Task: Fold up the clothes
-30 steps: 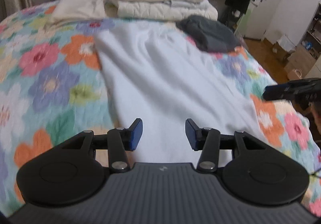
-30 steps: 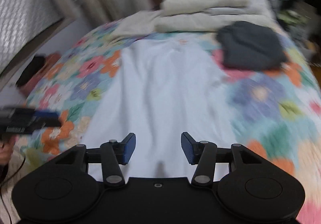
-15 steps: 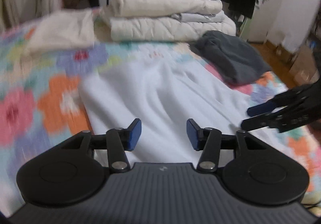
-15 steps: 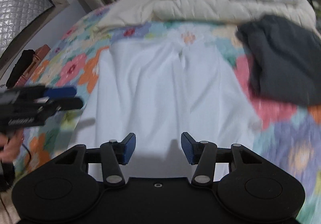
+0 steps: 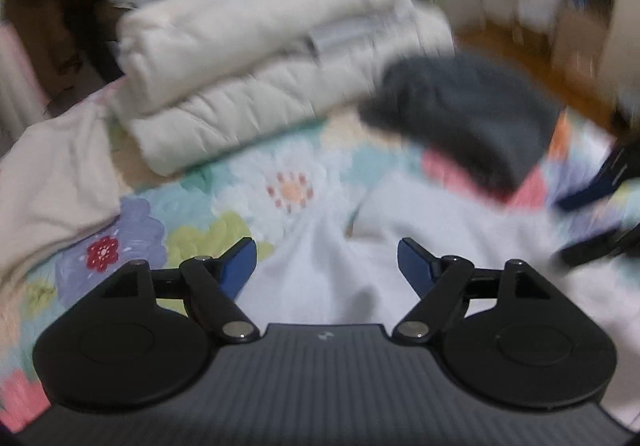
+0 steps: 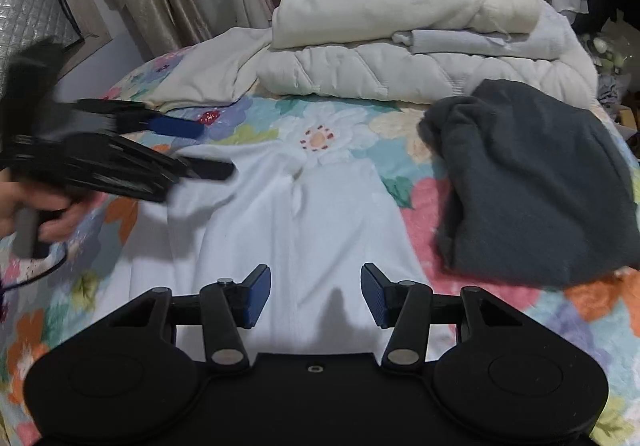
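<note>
- My grippers (image 6: pixel 314 296) look like matt black plastic with ribbed blue pads (image 6: pixel 256 296) and shiny metal pivots.
- I see a smooth white cloth garment (image 6: pixel 296 230).
- Grey garment (image 6: pixel 532 182): fuzzy knit.
- Bedspread (image 6: pixel 320 134): quilted floral cloth.
- Cream duvet (image 6: pixel 360 74): stitched, puffy.

No readable text, label or number anywhere.

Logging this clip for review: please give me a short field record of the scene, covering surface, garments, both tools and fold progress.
surface: floral quilt on a bed
garment being worked: white garment, spread flat, unfolded
other items: dark grey garment to its right; stack of cream bedding behind
left tool: open, nothing between the pads, has just been opening, over the white garment's far end
right tool: open, empty, above the white garment
fold progress: not yet begun
</note>
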The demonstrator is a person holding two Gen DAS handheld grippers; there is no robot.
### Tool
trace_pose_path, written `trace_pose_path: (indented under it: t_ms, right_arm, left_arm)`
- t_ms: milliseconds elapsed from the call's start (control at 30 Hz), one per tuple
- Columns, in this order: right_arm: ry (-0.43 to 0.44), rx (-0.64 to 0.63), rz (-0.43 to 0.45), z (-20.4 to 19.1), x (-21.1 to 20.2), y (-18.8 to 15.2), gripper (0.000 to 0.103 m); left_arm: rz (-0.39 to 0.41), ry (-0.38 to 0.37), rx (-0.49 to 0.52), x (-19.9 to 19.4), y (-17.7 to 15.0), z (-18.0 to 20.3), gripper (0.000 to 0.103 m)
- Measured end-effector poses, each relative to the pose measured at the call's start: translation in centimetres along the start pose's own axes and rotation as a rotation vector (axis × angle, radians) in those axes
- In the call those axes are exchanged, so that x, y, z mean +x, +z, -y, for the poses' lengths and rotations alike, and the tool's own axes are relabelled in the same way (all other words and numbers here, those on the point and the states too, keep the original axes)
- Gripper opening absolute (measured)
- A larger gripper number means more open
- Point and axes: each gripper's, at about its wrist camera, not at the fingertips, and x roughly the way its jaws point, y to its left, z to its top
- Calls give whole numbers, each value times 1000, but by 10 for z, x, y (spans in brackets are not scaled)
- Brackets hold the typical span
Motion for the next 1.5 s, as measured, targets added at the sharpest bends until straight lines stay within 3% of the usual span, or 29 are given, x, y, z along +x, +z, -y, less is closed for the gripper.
trace_pose_path:
  t_ms: [67, 167, 200, 233, 267, 300, 433, 667, 733, 833, 967, 1033, 1167, 1200, 1233, 1267, 1300, 1400, 1500]
  right_arm:
    - [12, 9, -3, 7, -1, -3, 55]
    - [26, 26, -11, 20, 5, -6, 55]
    - [28, 35, -14, 24, 9, -6, 55]
    - [28, 47, -17, 28, 14, -7, 55]
    - [27, 57, -20, 31, 19, -7, 55]
    - [24, 63, -22, 34, 23, -6, 55]
    - [12, 85, -11, 41, 32, -8, 55]
    - [97, 34, 26, 25, 19, -7, 55]
    - [165, 73, 72, 24, 12, -6, 55]
    - [255, 132, 133, 22, 2, -5, 56]
    - [362, 197, 113, 22, 1, -15, 56]
    - [438, 244, 95, 27, 6, -19, 60]
    - [633, 471, 82, 44, 23, -33, 79]
    - [661, 501, 84, 45, 26, -37, 79]
    - [662, 500, 104, 42, 25, -41, 76]
    - [662, 498, 125, 40, 23, -45, 53]
    - [654, 493, 145, 38, 21, -48, 10]
    - [560, 442, 216, 37, 0, -49, 6]
    - [370, 377, 243, 41, -18, -45, 6]
  left_arm:
    - [-22, 73, 43, 13, -2, 6, 81]
    - [-23, -1, -23, 22, -5, -3, 80]
    - [-17, -44, -68, 22, -7, -8, 54]
    - [-17, -83, -130, 22, -8, -14, 9]
    - [-1, -116, -183, 20, -10, -19, 7]
    - [18, -147, -233, 18, -13, -23, 7]
    - [224, -167, -298, -24, -33, -23, 6]
    - [408, -369, -342, -80, -55, -26, 6]
    - [438, -398, -333, -92, -52, -29, 6]
    - [455, -383, -354, -103, -45, -34, 6]
    - [468, -420, -366, -113, -35, -40, 6]
    - [477, -442, -355, -116, -32, -39, 6]
    - [499, -515, -375, -112, -25, -38, 6]
    - [510, -531, -376, -111, -23, -37, 6]
    - [520, -547, -377, -110, -21, -37, 6]
    - [528, -561, -376, -108, -19, -36, 6]
    - [536, -569, -378, -105, -17, -37, 6]
    - [506, -493, -422, -84, -9, -39, 9]
    - [397, -277, -437, -50, -3, -38, 19]
